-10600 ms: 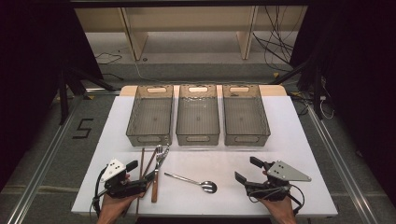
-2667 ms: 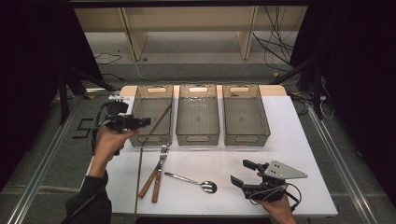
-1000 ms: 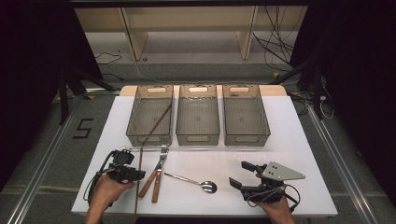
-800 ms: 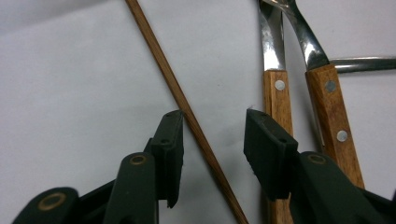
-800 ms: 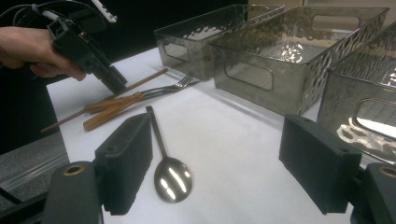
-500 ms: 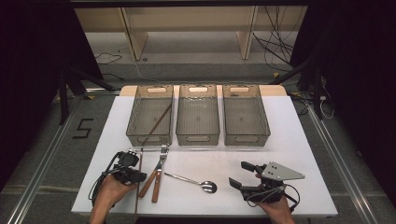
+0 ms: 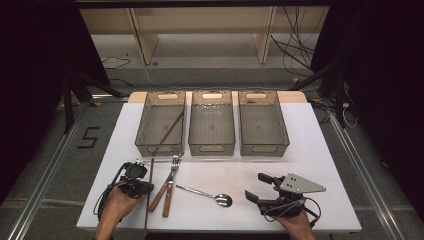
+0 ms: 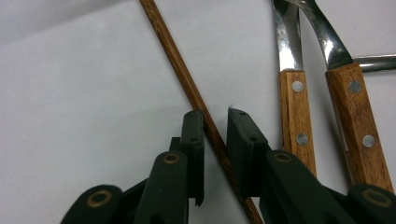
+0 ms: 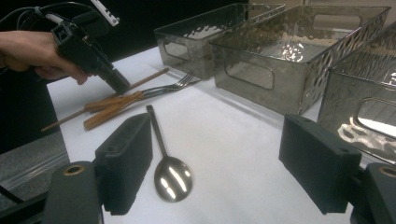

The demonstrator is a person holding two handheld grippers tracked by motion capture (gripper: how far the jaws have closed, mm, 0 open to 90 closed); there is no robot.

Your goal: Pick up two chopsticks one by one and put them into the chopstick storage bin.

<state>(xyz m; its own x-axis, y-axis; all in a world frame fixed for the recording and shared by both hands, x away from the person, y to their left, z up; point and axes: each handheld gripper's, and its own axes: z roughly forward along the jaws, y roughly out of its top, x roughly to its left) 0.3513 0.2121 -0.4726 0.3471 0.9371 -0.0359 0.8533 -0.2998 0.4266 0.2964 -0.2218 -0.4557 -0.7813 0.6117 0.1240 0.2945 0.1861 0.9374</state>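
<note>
At lower left, the left gripper has just been closing around the chopstick near the table's edge; the right gripper gapes open over bare table.

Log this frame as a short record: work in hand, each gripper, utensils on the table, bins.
work in hand: picking up the loose chopstick
left gripper: jaws have just been closing around the chopstick, small gaps visible at the pads
right gripper: open, holding nothing, spoon lies ahead
on table: two wooden-handled forks, spoon
bins: left bin holds one chopstick; middle bin and right bin look empty
</note>
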